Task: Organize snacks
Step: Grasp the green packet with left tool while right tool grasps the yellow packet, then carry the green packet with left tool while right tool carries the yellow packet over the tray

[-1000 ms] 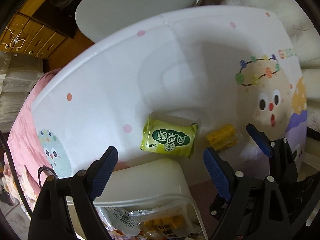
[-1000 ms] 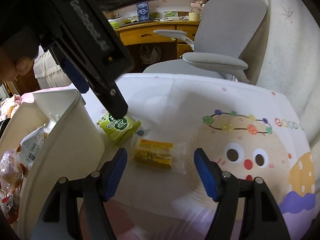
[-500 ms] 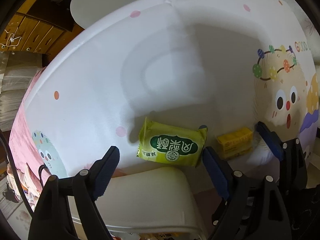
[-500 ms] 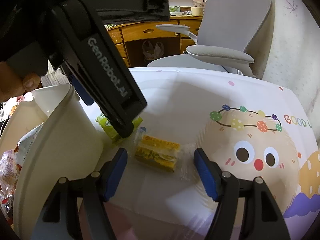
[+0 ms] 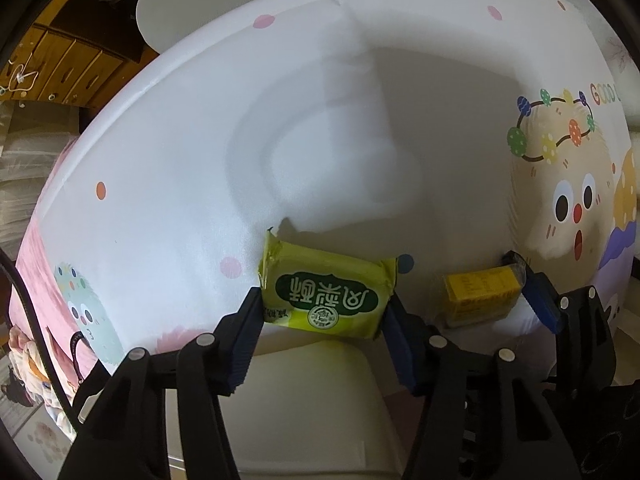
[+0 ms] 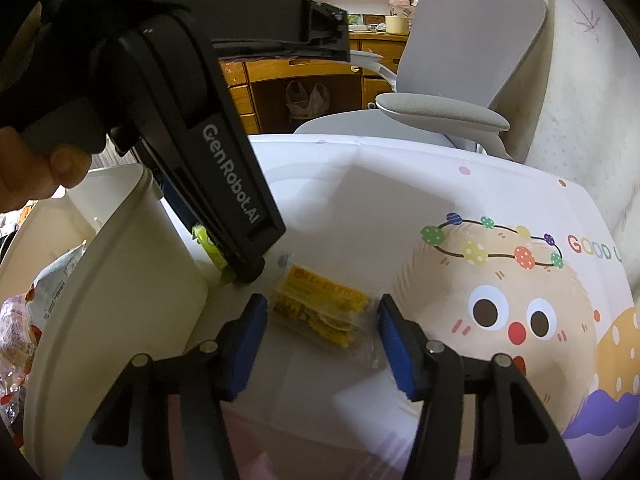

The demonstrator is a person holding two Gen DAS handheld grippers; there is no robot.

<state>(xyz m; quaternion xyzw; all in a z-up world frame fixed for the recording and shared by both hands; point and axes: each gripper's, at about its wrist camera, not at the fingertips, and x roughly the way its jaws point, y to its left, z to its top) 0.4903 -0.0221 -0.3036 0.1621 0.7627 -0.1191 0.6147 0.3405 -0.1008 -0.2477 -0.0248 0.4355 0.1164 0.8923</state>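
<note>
A green snack packet (image 5: 326, 294) lies flat on the white cartoon tablecloth (image 5: 280, 120), just beyond the bin's rim. My left gripper (image 5: 322, 320) points steeply down over it, its jaws closing, and both blue pads touch the packet's two short ends. A yellow snack in a clear wrapper (image 6: 320, 312) lies to the right of it. My right gripper (image 6: 320, 332) straddles this snack with its jaws closing; a thin gap shows at the left pad, while the right pad meets the wrapper's edge. In the right wrist view the left gripper's finger (image 6: 240, 220) hides most of the green packet (image 6: 208, 246).
A white bin (image 6: 100, 280) holding several bagged snacks stands at the left, against the table edge. A grey office chair (image 6: 460, 80) and a wooden desk (image 6: 304, 72) stand behind the table. A person's hand (image 6: 36, 176) holds the left gripper.
My left gripper sank onto the green packet and its jaws narrowed until the pads reached the packet's ends. The right gripper's jaws narrowed around the yellow snack without shifting.
</note>
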